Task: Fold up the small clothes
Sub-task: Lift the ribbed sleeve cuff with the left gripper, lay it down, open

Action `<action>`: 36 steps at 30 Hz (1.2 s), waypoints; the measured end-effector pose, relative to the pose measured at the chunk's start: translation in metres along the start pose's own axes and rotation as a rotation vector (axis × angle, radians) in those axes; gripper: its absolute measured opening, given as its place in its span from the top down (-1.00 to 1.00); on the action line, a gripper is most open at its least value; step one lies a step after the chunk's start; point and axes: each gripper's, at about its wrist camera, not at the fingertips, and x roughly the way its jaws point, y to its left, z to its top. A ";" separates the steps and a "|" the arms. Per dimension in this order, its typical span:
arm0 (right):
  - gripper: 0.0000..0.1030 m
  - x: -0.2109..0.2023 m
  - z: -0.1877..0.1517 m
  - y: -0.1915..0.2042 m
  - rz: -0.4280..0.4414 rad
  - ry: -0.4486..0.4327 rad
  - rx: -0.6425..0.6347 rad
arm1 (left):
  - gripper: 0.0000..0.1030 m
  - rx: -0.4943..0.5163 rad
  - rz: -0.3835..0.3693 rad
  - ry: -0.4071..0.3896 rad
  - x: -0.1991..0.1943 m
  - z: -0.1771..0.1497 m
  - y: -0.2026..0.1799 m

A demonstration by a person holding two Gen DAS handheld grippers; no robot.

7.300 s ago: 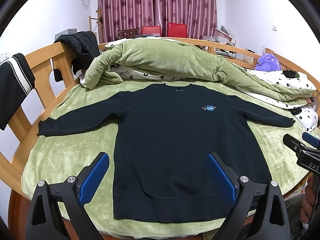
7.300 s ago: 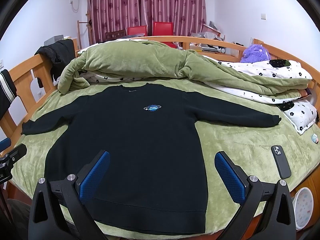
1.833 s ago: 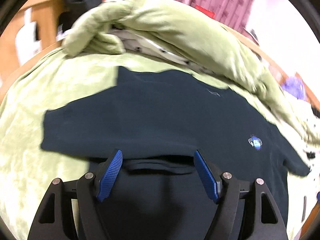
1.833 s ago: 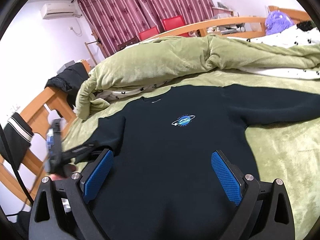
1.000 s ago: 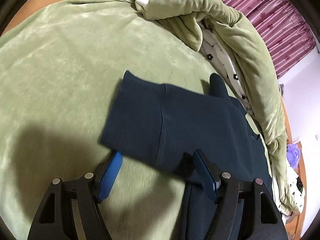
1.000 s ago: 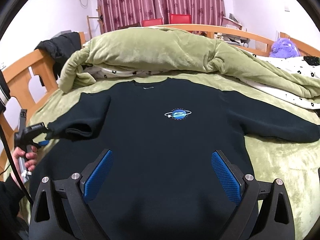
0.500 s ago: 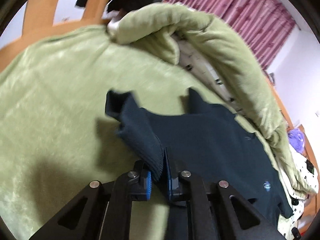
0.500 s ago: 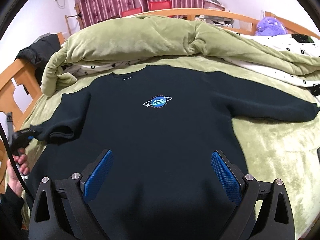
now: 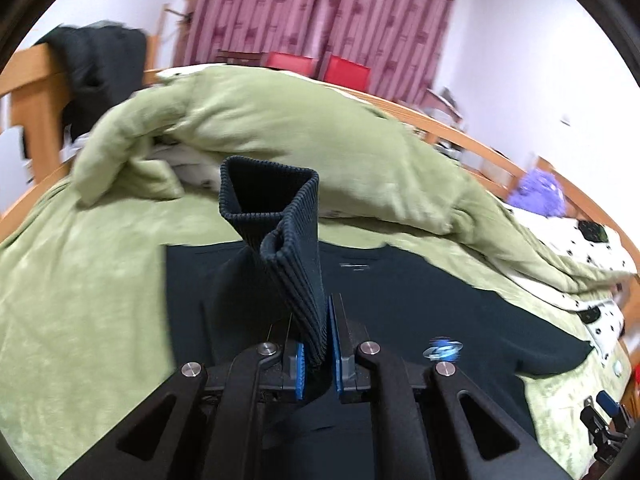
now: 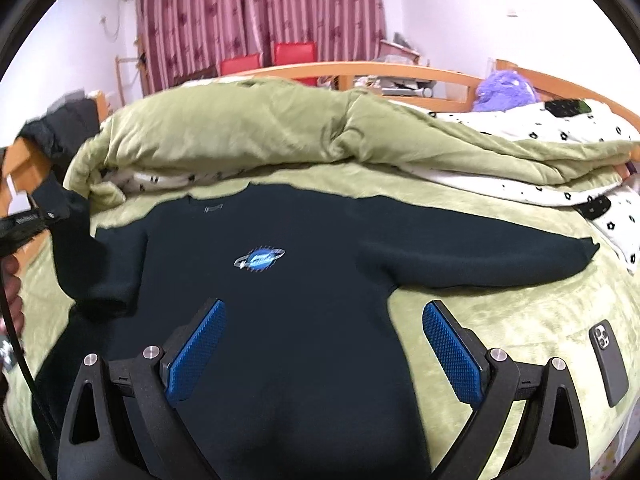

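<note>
Since the earlier frame our left gripper [image 9: 318, 354] clamped the sleeve cuff [image 9: 280, 220] and lifted; we should lay it flat across the sweater [image 10: 280, 320], right gripper [image 10: 324, 354] empty, wide.

sweater [image 10: 304, 320]: dk navy, blue planet logo (ribbed cuff) | blanket [image 10: 500, 312]: olive grn | curtains [image 10: 256, 12]: maroon floral | pads [image 10: 450, 354]: blue | phone [image 10: 608, 360]: blk
</note>
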 end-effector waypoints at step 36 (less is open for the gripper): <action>-0.89 -0.017 0.014 -0.071 0.113 -0.001 0.150 | -0.25 0.207 -0.016 0.202 0.040 -0.085 -0.140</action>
